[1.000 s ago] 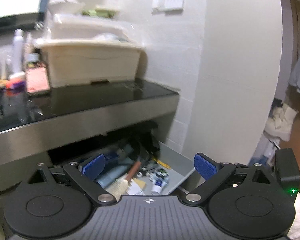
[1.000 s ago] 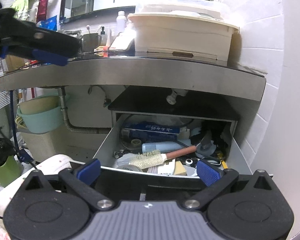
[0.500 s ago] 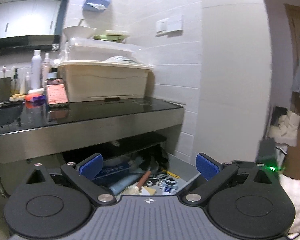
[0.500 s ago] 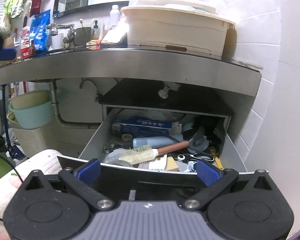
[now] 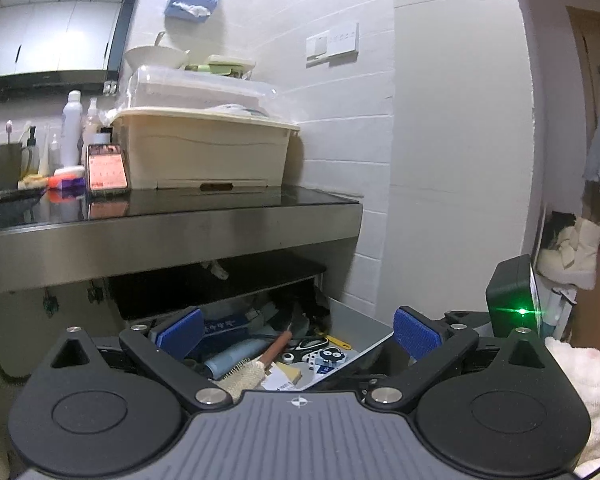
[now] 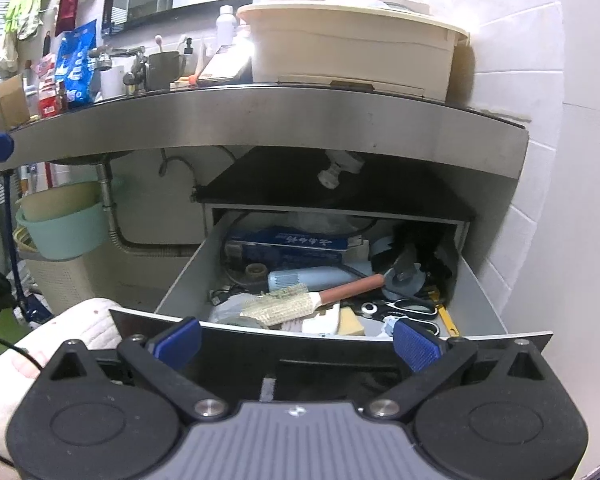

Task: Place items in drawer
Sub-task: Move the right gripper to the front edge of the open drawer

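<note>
The drawer (image 6: 476, 304) stood open under the desk (image 6: 284, 120), a hairbrush (image 6: 300, 304) lying inside. The left claw (image 5: 298, 334) and right claw (image 6: 296, 342) were both spread wide, holding nothing.

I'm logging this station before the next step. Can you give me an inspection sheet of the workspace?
Surface: dark glossy countertop with a steel front edge.
Job's things: drawer pulled open and crowded; hairbrush lies on top, scissors beside it.
Clutter: cream storage bin, bottles, phone on the counter.
Grippers: left tongs open, empty; right tongs open, empty.
Cables: black cord at lower left.
Surroundings: white tiled wall, teal basin under the sink.
</note>
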The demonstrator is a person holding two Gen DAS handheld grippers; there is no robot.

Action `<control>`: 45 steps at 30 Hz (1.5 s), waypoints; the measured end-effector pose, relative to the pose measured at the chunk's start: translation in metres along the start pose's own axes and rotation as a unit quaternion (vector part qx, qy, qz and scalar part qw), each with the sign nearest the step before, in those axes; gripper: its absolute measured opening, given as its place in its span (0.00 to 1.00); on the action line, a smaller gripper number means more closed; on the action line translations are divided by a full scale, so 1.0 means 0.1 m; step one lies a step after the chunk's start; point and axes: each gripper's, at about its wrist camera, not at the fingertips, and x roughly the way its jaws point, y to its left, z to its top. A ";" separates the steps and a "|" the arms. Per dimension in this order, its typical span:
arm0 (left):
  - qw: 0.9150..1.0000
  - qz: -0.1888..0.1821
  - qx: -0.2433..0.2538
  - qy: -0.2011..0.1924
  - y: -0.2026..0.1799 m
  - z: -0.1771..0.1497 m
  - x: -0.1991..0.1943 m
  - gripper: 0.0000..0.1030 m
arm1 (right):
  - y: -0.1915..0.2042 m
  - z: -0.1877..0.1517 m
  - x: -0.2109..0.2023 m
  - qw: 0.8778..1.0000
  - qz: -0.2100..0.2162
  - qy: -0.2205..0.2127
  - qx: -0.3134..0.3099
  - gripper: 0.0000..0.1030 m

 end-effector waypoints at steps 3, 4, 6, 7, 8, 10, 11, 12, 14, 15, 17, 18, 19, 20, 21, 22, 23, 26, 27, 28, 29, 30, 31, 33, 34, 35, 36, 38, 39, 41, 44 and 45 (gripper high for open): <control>1.000 0.022 -0.011 0.012 -0.04 -0.06 0.08 1.00 | -0.02 -0.02 0.03 1.000 -0.009 0.002 0.005 1.00; 0.999 0.027 -0.014 0.015 -0.05 -0.08 0.10 1.00 | -0.03 -0.03 0.04 1.000 -0.010 0.004 0.006 1.00; 0.999 0.039 -0.023 0.021 -0.06 -0.13 0.13 1.00 | -0.03 -0.05 0.06 1.000 -0.010 0.008 0.008 1.00; 0.998 0.044 -0.028 0.024 -0.07 -0.15 0.14 1.00 | -0.04 -0.06 0.07 1.000 -0.010 0.010 0.009 1.00; 0.998 0.051 -0.032 0.030 -0.08 -0.17 0.16 1.00 | -0.04 -0.07 0.08 1.000 -0.010 0.012 0.010 1.00; 0.996 0.065 -0.040 0.046 -0.10 -0.21 0.20 1.00 | -0.04 -0.09 0.10 1.000 -0.008 0.017 0.011 1.00; 0.995 0.073 -0.040 0.053 -0.12 -0.23 0.22 1.00 | -0.04 -0.10 0.11 1.000 -0.008 0.018 0.011 1.00; 0.994 0.081 -0.036 0.060 -0.14 -0.24 0.23 1.00 | -0.04 -0.10 0.11 1.000 -0.007 0.020 0.012 1.00; 0.993 0.094 -0.031 0.068 -0.16 -0.28 0.24 1.00 | -0.04 -0.12 0.13 1.000 -0.007 0.023 0.013 1.00; 0.992 0.097 -0.031 0.071 -0.17 -0.29 0.24 1.00 | -0.04 -0.12 0.13 1.000 -0.006 0.024 0.013 1.00; 0.992 0.091 -0.043 0.072 -0.13 -0.30 0.24 1.00 | -0.03 -0.13 0.14 1.000 -0.006 0.026 0.013 1.00; 0.993 0.084 -0.052 0.072 -0.10 -0.31 0.24 1.00 | -0.03 -0.14 0.14 1.000 -0.007 0.027 0.013 1.00; 0.993 0.073 -0.063 0.071 -0.07 -0.31 0.23 1.00 | -0.04 -0.14 0.15 0.999 -0.008 0.028 0.013 1.00; 0.993 0.062 -0.075 0.069 -0.03 -0.32 0.23 1.00 | -0.04 -0.14 0.15 0.999 -0.009 0.029 0.013 1.00; 0.992 0.054 -0.085 0.073 0.01 -0.34 0.23 0.99 | -0.05 -0.14 0.16 0.999 -0.011 0.031 0.013 1.00; 0.991 0.051 -0.094 0.078 0.04 -0.35 0.24 0.98 | -0.05 -0.15 0.17 0.999 -0.013 0.032 0.013 1.00; 0.990 0.052 -0.100 0.081 0.06 -0.37 0.24 0.97 | -0.06 -0.15 0.17 0.999 -0.014 0.033 0.013 1.00; 0.989 0.054 -0.110 0.086 0.09 -0.39 0.25 0.97 | -0.07 -0.15 0.21 0.999 -0.019 0.041 0.013 1.00; 0.988 0.059 -0.111 0.088 0.09 -0.39 0.25 0.97 | -0.08 -0.15 0.24 0.999 -0.021 0.047 0.013 1.00; 0.988 0.067 -0.110 0.090 0.10 -0.38 0.26 0.97 | -0.08 -0.16 0.27 0.998 -0.020 0.052 0.014 1.00; 0.987 0.074 -0.111 0.093 0.10 -0.38 0.28 0.97 | -0.09 -0.16 0.30 0.998 -0.018 0.057 0.015 0.98; 0.985 0.079 -0.110 0.103 0.10 -0.38 0.30 0.97 | -0.09 -0.16 0.34 0.998 -0.018 0.063 0.015 0.98; 0.984 0.081 -0.105 0.116 0.10 -0.38 0.32 0.97 | -0.09 -0.16 0.38 0.997 -0.018 0.068 0.015 0.96; 0.984 0.085 -0.082 0.135 0.05 -0.39 0.36 0.97 | -0.09 -0.16 0.47 0.997 -0.018 0.080 0.015 0.88; 0.984 0.085 -0.073 0.139 0.03 -0.39 0.37 0.97 | -0.09 -0.15 0.51 0.996 -0.017 0.085 0.014 0.85; 0.985 0.079 -0.067 0.138 0.00 -0.40 0.37 0.97 | -0.09 -0.15 0.55 0.996 -0.017 0.091 0.014 0.84; 0.986 0.074 -0.062 0.139 -0.02 -0.39 0.37 0.98 | -0.09 -0.15 0.59 0.995 -0.017 0.097 0.014 0.83; 0.986 0.068 -0.057 0.143 -0.04 -0.39 0.39 0.98 | -0.11 -0.17 0.70 0.994 -0.015 0.110 0.017 0.80; 0.985 0.069 -0.056 0.146 -0.04 -0.38 0.40 0.98 | -0.12 -0.18 0.74 0.993 -0.014 0.117 0.020 0.79; 0.985 0.071 -0.057 0.147 -0.03 -0.38 0.42 0.98 | -0.14 -0.19 0.80 0.991 -0.015 0.128 0.021 0.74; 0.986 0.062 -0.054 0.148 -0.04 -0.36 0.43 0.98 | -0.16 -0.19 0.89 0.989 -0.016 0.143 0.021 0.72; 0.986 0.058 -0.052 0.146 -0.05 -0.35 0.43 0.98 | -0.17 -0.19 0.92 0.989 -0.017 0.149 0.021 0.72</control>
